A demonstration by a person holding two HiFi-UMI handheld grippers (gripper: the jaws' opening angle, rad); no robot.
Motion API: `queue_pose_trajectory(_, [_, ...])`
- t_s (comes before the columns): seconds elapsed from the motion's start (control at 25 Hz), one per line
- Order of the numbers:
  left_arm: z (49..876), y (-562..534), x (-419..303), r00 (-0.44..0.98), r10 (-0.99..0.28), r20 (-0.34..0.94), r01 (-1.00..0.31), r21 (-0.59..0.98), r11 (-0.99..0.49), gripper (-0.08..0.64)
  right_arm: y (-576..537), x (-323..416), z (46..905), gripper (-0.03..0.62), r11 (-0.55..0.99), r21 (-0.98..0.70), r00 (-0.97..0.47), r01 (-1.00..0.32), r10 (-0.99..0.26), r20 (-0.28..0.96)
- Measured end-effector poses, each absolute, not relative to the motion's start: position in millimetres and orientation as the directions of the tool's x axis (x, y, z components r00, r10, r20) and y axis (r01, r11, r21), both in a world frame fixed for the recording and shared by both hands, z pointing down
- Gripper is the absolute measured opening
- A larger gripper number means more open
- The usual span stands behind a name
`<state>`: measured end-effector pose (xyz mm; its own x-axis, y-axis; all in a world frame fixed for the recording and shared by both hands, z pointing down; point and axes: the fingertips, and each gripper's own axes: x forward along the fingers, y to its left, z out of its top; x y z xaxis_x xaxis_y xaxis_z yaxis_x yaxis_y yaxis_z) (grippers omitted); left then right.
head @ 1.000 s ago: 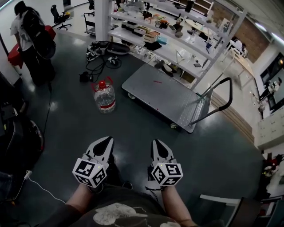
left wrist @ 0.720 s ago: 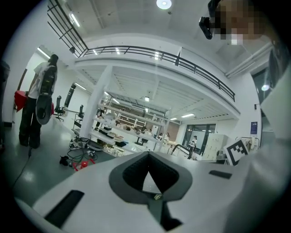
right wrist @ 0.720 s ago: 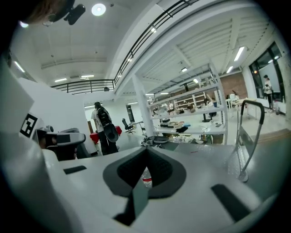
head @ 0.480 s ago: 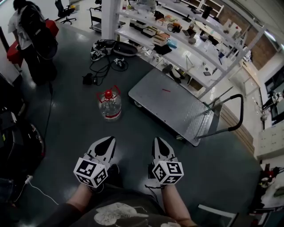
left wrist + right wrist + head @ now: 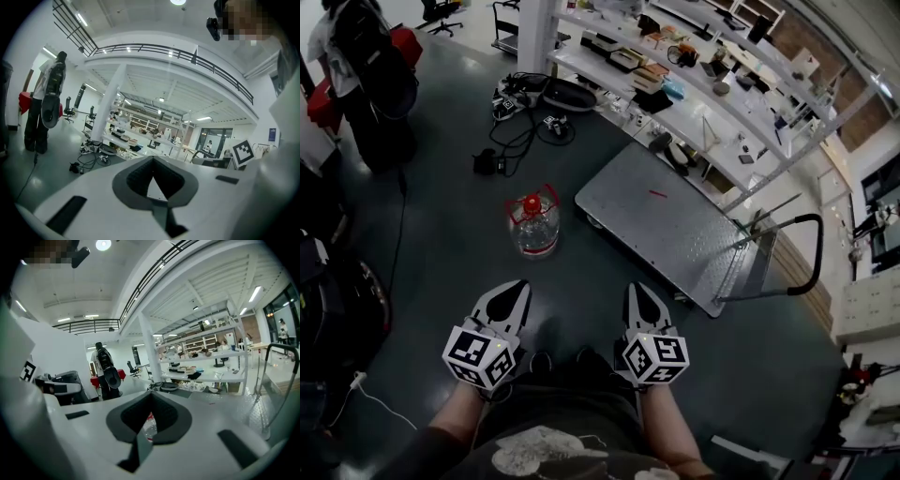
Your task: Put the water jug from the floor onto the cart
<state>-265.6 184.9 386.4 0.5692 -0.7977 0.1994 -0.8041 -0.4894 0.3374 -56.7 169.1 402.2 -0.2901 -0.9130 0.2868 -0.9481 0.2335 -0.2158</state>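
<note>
Left tongs [image 5: 517, 286] and right tongs [image 5: 636, 287] clenched, empty, lower centre. Clear plastic water jug [image 5: 533, 228] with red cap, label unreadable, upright on dark floor [image 5: 441, 253] at centre, left of grey flatbed cart [image 5: 675, 234].

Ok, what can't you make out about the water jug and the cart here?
- Water jug: head view, too small to tell its fill level; right gripper view, only a sliver shows past the shut jaws.
- Cart: head view, wheels mostly hidden under its deck.

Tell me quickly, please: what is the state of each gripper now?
Left gripper: closed, holding nothing.
Right gripper: closed, holding nothing.
</note>
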Motion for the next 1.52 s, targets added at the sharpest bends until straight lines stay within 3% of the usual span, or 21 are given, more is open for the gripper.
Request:
queue_pose_trajectory(0.24, [394.4,140.9,-241.7,0.534,-0.816,0.223,-0.830,0.325,-0.454,0.008,108.3,-35.5,420.2,-0.009,0.261,-0.249,-0.331,-0.933,-0.894,0.302])
queue_pose_trajectory(0.92, [399.4,8.5,-212.5,0.265,-0.922,0.280,-0.940,0.290,-0.182,0.008,-78.6,-28.0,447.4,-0.009,0.504,-0.284,-0.577,-0.816,-0.739,0.347])
queue_pose_trajectory(1.24, [411.8,-23.0,-231.3,0.151,-0.944,0.294,-0.952,0.300,-0.059,0.008,-127.5,-55.9,469.7,-0.009,0.573,-0.265,-0.630,-0.775,-0.674,0.385])
queue_pose_trajectory(1.52, [447.4,-71.6,-271.7,0.150,-0.938,0.313,-0.946,0.322,-0.044,0.009,-173.3,-99.0,497.5,-0.009,0.575,-0.241,-0.618,-0.782,-0.662,0.423])
